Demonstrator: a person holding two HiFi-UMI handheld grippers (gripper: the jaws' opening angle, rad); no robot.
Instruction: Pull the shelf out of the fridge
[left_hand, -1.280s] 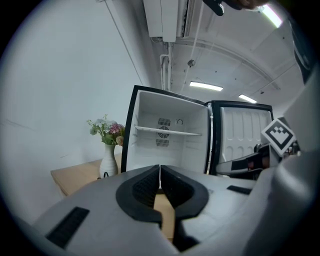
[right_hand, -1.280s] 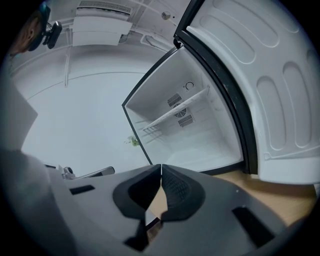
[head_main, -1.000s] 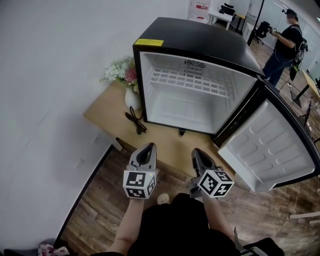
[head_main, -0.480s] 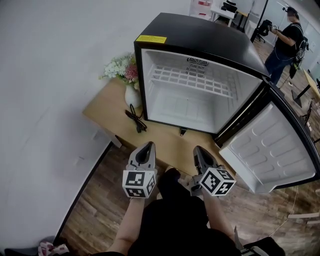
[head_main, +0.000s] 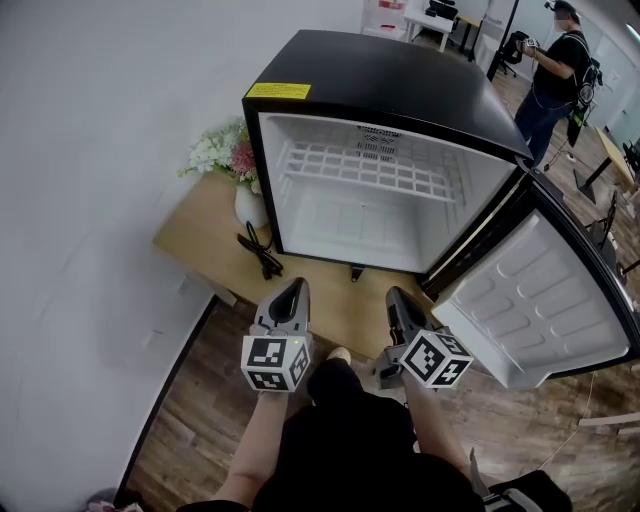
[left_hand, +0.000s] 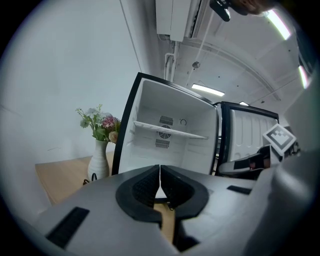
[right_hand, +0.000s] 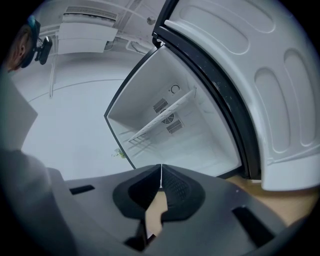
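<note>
Step in hand: approach, shelf not yet touched. Wire shelf (head_main: 360, 168) sits inside open fridge (head_main: 400, 75), upper centre of head view. Left gripper (head_main: 297, 287) and right gripper (head_main: 398, 296), lower centre: jaws pressed together, nothing held. Next move probably needs: open jaws, reach shelf front edge, clamp, pull straight out.

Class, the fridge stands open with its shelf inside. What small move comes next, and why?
Probably bring the left claw and right claw forward toward the shelf, opening them: both are shut, empty, short of the fridge.
</note>
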